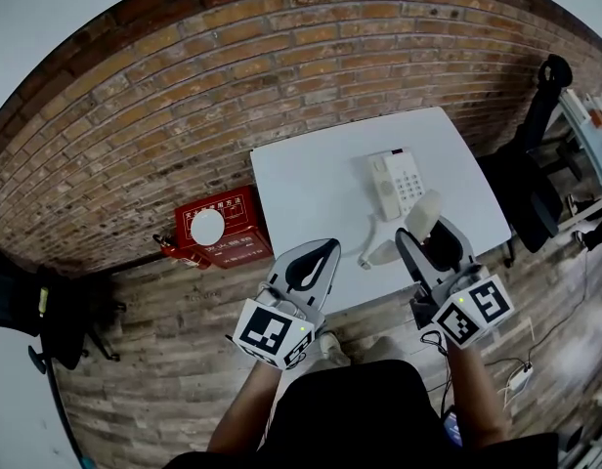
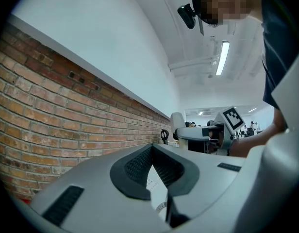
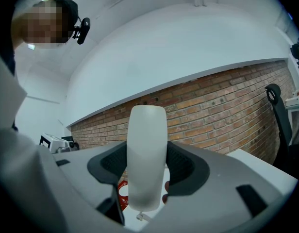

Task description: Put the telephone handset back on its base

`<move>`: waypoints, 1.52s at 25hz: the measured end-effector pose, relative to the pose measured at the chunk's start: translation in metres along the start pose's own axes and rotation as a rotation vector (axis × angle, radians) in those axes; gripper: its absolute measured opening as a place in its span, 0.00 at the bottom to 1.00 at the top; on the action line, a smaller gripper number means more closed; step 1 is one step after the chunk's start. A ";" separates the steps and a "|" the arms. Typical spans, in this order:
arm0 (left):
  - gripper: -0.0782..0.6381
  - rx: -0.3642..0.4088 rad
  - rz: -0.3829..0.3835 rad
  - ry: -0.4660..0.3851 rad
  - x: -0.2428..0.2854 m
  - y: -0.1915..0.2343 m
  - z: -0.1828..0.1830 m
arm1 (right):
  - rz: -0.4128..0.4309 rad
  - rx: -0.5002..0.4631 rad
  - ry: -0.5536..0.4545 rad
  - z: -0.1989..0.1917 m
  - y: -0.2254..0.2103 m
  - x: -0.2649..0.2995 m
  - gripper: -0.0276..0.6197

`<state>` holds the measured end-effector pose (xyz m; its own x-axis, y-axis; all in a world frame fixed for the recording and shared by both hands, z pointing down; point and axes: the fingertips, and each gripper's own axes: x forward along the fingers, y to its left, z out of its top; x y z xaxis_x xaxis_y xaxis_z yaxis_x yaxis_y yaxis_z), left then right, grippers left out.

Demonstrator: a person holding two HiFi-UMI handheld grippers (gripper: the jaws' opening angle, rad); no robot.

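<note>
Partly behind right claw point(image 1: 430, 234), handset point(image 3: 147, 149).

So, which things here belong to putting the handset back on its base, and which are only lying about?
Belong to the job: telephone handset, clamped in the right hand-held gripper; telephone base; white table under it.

Just lying about: red fire extinguisher box; black office chair; left hand-held gripper, shut and empty.

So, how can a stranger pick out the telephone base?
Find the white table by the brick wall. The telephone base lies toward its right side. Unlike the plain handset in the right tongs, it shows a keypad.
</note>
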<state>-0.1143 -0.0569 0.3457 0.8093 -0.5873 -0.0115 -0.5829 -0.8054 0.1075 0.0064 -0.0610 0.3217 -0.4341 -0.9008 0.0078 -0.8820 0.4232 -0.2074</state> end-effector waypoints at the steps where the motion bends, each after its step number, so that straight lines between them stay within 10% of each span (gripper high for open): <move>1: 0.12 0.000 -0.002 -0.002 -0.001 0.001 0.000 | -0.002 -0.001 0.001 -0.001 0.000 0.001 0.41; 38: 0.12 0.002 0.010 0.032 0.069 0.022 -0.012 | -0.040 0.011 0.086 -0.024 -0.090 0.045 0.41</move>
<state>-0.0708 -0.1145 0.3590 0.8056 -0.5921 0.0216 -0.5907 -0.7999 0.1056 0.0619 -0.1372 0.3641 -0.4133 -0.9051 0.0997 -0.8969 0.3857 -0.2164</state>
